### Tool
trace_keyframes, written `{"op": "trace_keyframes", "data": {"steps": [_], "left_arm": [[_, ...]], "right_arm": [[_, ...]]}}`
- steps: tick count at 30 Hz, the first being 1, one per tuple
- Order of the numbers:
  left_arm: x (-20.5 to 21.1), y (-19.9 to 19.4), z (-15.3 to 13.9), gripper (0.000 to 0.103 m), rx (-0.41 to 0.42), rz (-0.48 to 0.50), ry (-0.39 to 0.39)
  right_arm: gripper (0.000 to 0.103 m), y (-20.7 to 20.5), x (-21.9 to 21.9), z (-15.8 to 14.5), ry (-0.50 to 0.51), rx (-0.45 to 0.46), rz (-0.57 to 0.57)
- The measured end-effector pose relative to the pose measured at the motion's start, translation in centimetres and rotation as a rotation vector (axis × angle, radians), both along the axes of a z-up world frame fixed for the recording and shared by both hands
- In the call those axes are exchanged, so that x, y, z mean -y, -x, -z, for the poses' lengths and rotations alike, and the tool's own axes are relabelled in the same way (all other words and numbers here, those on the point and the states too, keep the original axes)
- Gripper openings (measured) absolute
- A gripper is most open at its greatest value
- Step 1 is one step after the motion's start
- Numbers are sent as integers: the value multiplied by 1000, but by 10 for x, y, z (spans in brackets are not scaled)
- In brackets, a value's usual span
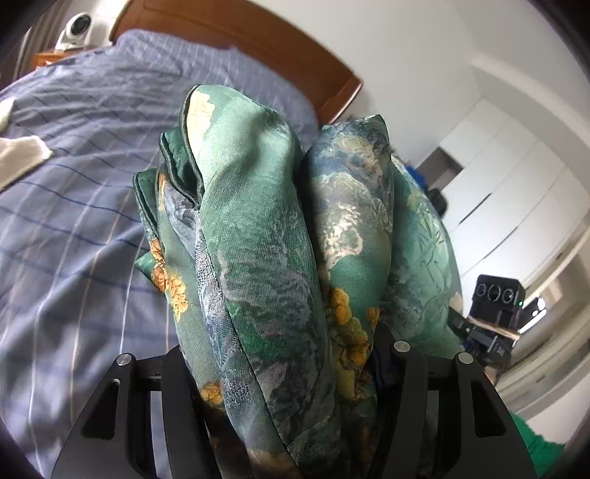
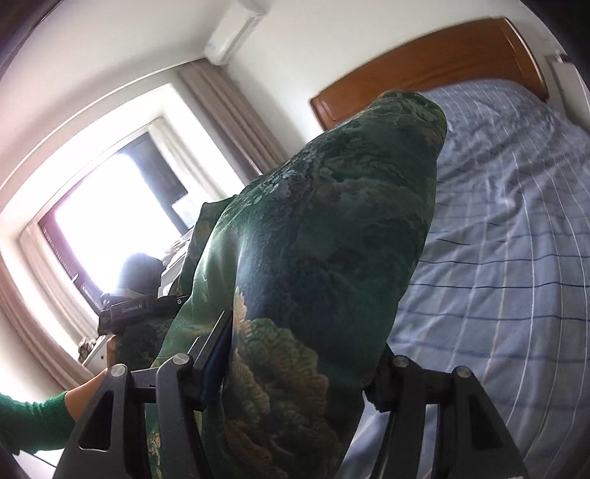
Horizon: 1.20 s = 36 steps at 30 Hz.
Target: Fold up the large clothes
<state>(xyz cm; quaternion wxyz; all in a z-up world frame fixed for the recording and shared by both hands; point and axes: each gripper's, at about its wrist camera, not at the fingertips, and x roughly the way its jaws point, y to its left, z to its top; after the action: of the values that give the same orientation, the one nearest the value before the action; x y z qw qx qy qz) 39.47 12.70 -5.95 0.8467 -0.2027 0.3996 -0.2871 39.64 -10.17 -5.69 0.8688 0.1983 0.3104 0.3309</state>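
While both are raised above the bed (image 1: 73, 221), the left gripper (image 1: 284, 368) and right gripper (image 2: 298, 368) each pinch a bunched fold of the green printed garment (image 1: 258, 239).

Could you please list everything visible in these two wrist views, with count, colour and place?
garment: one, green with orange and grey print, bunched between both grippers' fingers
bedspread: one, blue with thin stripes, covering the bed
headboard: one, brown wood, far end of the bed
pale cloth: one, cream, left edge of the bed
wardrobe: one, white, right wall
window: one, bright, left wall
curtain: one, beige, beside the window
air conditioner: one, white, above the curtain
sleeve: one, green, lower left
left hand-held gripper: black, shut on the garment
right hand-held gripper: black, shut on the garment
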Motion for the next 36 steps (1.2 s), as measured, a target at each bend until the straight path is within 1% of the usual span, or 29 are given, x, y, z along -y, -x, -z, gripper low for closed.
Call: {"op": "trace_keyframes", "data": {"steps": [1, 2, 3, 4, 5, 6, 7, 8, 9, 10, 12, 13, 14, 15, 16, 17, 18, 21, 22, 23, 24, 25, 26, 28, 29, 30, 31, 33, 36], "left_arm": [[4, -13, 17, 62, -28, 0, -14], [4, -22, 33, 66, -62, -2, -25], [6, -32, 59, 68, -120, -10, -44], [7, -38, 82, 75, -170, -19, -63], [5, -41, 106, 92, -208, -46, -68], [-6, -39, 121, 96, -219, -72, 22], [-15, -37, 126, 98, -223, -87, 106], [-18, -33, 124, 98, -218, -95, 130], [-19, -27, 117, 98, -209, -101, 114], [-17, -20, 107, 98, -191, -105, 75], [-11, 5, 75, 97, -97, -126, -51], [-7, 15, 61, 97, -46, -145, -114], [-1, 34, 42, 98, 32, -175, -206], [5, 55, 25, 99, 107, -211, -293], [11, 76, 11, 103, 176, -243, -361], [17, 91, 3, 103, 226, -263, -401], [24, 112, -9, 103, 281, -287, -444], [25, 159, -27, 103, 359, -323, -494], [32, 172, -32, 103, 356, -313, -513], [36, 176, -33, 103, 341, -293, -528], [42, 180, -34, 103, 318, -271, -551], [49, 185, -34, 103, 309, -276, -570], [55, 183, -36, 103, 311, -295, -579], [67, 190, -40, 103, 321, -327, -567], [66, 201, -40, 103, 319, -324, -553], [71, 202, -38, 103, 314, -321, -542], [74, 206, -38, 103, 311, -321, -536], [83, 209, -38, 103, 314, -330, -548], [98, 224, -42, 103, 345, -329, -567]], "right_arm": [[61, -11, 5, 9, -8, -23, -2], [62, -24, 12, 26, -19, -63, 0], [65, -37, 18, 49, -30, -118, 5], [67, -45, 21, 68, -36, -173, 11], [77, -55, 23, 98, -33, -271, 25], [81, -60, 28, 129, -42, -369, 66], [83, -56, 39, 147, -136, -386, 97], [85, -53, 45, 151, -195, -379, 97], [86, -46, 47, 149, -221, -367, 110], [87, -39, 47, 143, -200, -359, 133], [88, -14, 45, 112, -67, -286, 209], [88, 4, 42, 91, 31, -223, 255], [89, 15, 39, 77, 101, -182, 292], [92, 37, 34, 55, 211, -129, 359], [94, 53, 29, 39, 295, -93, 412], [100, 67, 24, 27, 364, -65, 459], [103, 83, 19, 15, 428, -36, 509], [103, 120, 4, -8, 586, 27, 604], [103, 134, -2, -14, 644, 42, 629], [103, 140, -2, -17, 662, 52, 644], [103, 147, -2, -23, 671, 65, 661], [103, 154, -4, -25, 671, 78, 673], [103, 166, -3, -32, 670, 93, 688], [103, 180, -4, -43, 679, 111, 700], [103, 189, -3, -49, 682, 118, 705], [103, 195, -3, -52, 682, 121, 703], [103, 202, -2, -56, 680, 119, 697], [103, 212, -2, -59, 662, 109, 683], [103, 222, -4, -60, 668, 89, 683]]}}
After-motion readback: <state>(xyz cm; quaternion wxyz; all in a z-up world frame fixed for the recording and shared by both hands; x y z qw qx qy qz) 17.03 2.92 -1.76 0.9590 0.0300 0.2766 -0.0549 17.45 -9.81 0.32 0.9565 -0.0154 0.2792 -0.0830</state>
